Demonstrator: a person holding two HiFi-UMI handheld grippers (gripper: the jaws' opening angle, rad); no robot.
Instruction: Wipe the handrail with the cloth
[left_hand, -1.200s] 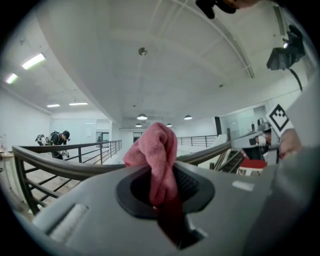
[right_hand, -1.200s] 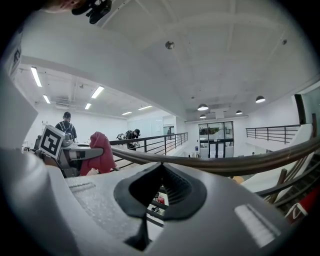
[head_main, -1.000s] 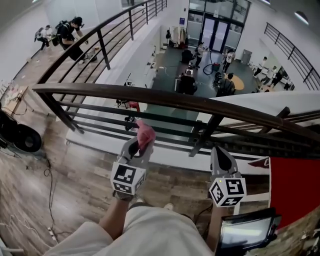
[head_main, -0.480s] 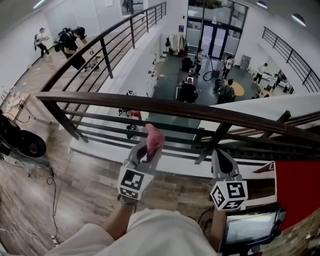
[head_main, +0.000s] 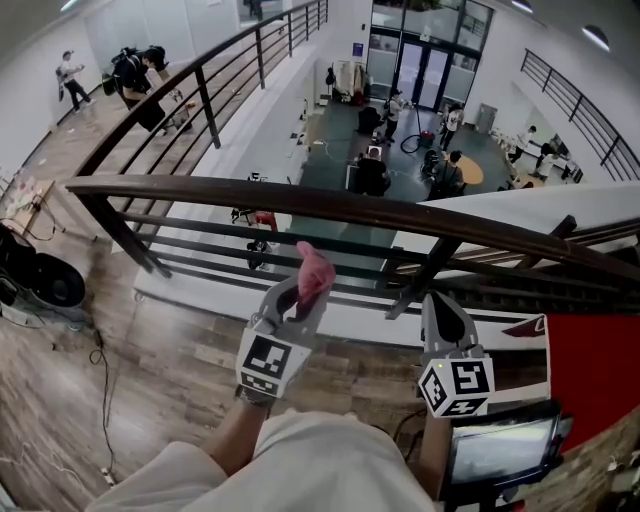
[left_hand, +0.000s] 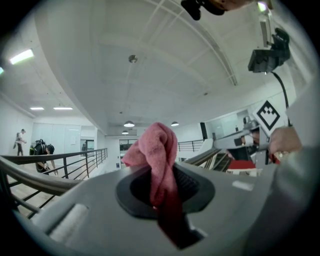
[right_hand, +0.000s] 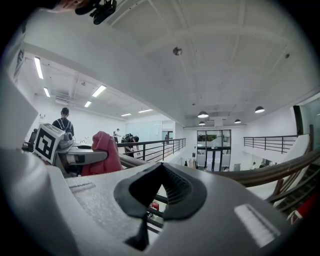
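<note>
Head view: the left gripper (head_main: 298, 300), clamped on the crumpled pink cloth (head_main: 315, 268), has edged rightward, bringing the cloth just below the dark wooden handrail (head_main: 400, 212), apparently not touching. Left gripper view: the jaws pinch the cloth. Right gripper view: the right gripper (right_hand: 160, 170) is closed and empty. Wiping looks about to start.

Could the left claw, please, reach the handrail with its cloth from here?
Probably yes: the left claw, shut on the pink cloth, is just short of the handrail, with nothing between them.

Bright ceiling lighting, strong fisheye distortion
</note>
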